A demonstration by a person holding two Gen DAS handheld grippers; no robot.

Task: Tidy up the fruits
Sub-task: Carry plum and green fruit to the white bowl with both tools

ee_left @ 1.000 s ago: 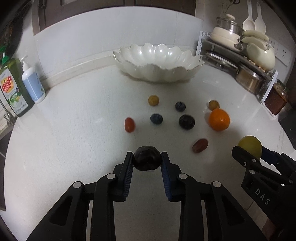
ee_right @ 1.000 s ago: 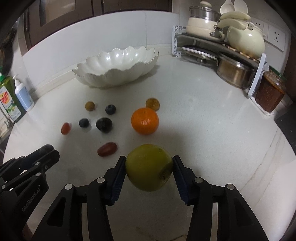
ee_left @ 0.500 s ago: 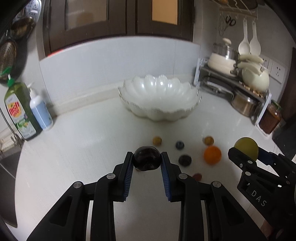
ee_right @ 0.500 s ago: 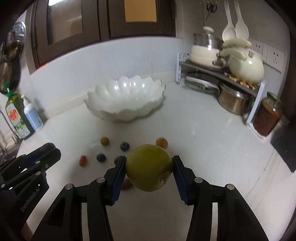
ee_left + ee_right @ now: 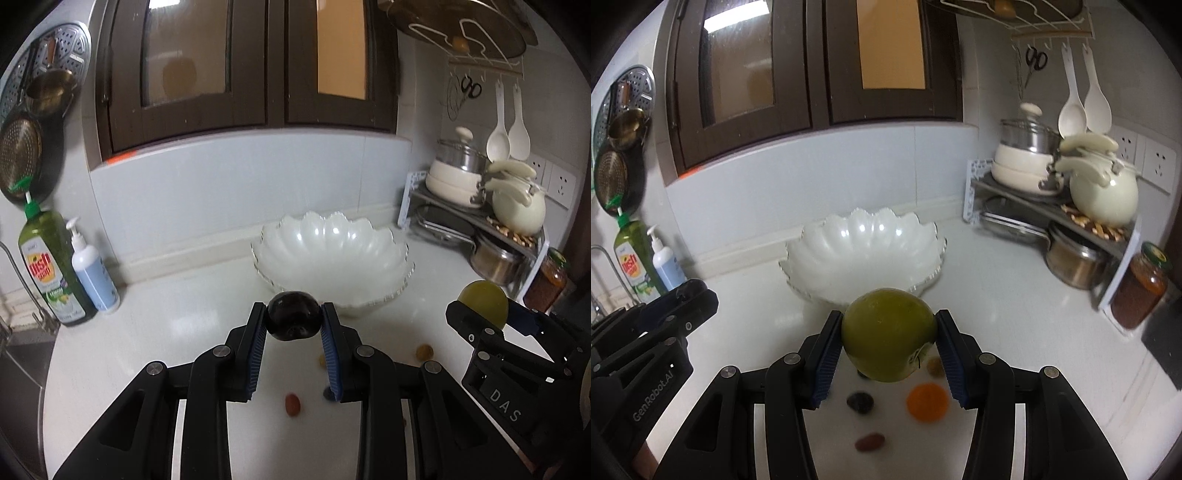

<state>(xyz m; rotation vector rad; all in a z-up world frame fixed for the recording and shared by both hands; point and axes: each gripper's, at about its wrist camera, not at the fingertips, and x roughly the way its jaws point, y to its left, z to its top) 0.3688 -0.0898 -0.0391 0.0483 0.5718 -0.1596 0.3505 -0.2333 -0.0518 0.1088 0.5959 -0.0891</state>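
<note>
Both tools are matte black plastic linkages. The left gripper (image 5: 294, 354) has 2 fingers lined with ribbed blue pads (image 5: 255, 363) and round silver screws at the joints, with white "GenRobot.AI" lettering on its side. The right gripper (image 5: 888, 360) matches, lettered "DAS".

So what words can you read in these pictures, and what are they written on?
"DAS": on the right gripper, seen from the left wrist.
"GenRobot.AI": on the left gripper, seen from the right wrist.
"Dish": red label of the green dish soap bottle; its smaller print is too blurred.
Blue pump bottle: label unreadable.
</note>
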